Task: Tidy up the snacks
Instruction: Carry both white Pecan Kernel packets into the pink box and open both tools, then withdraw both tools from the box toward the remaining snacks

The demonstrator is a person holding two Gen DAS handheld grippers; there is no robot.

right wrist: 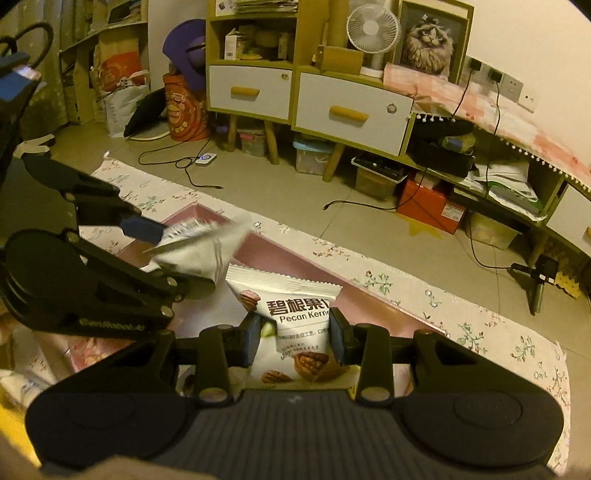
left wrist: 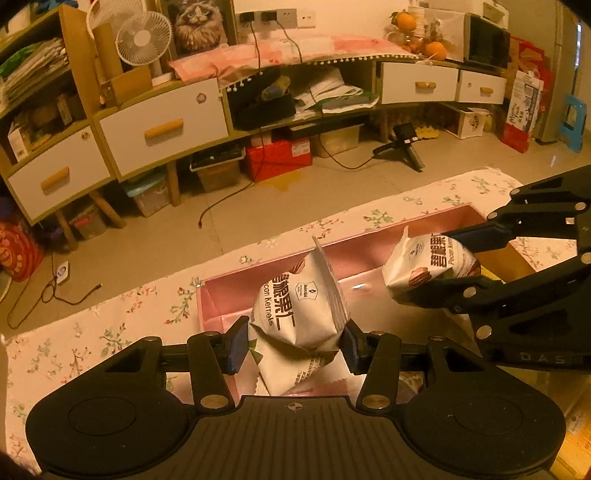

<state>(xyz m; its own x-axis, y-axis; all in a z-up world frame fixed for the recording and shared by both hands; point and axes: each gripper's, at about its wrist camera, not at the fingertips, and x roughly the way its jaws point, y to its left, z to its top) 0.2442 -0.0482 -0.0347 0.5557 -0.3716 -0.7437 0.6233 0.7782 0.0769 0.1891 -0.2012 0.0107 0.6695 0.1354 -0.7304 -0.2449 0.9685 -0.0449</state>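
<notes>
Gripping crinkled white foil pecan packet [left wrist: 295, 310] with serrated seal: left claw [left wrist: 293, 341]; right claw [right wrist: 291, 332] clamps matching packet [right wrist: 291, 321], both above glossy pink rectangular box [left wrist: 210, 306]

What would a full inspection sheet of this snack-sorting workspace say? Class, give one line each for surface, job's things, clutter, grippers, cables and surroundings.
Surface: floral cloth spread on the tiled floor, with an open pink box on it.
Job's things: two white pecan kernel packets, the left packet and the right packet, both held over the box.
Clutter: a third packet lies below the left one.
Grippers: left gripper shut on the left packet; right gripper shut on the right packet.
Cables: black cable trailing on the floor from the wall sockets.
Surroundings: drawer cabinet, white fan, cat picture, red box.
</notes>
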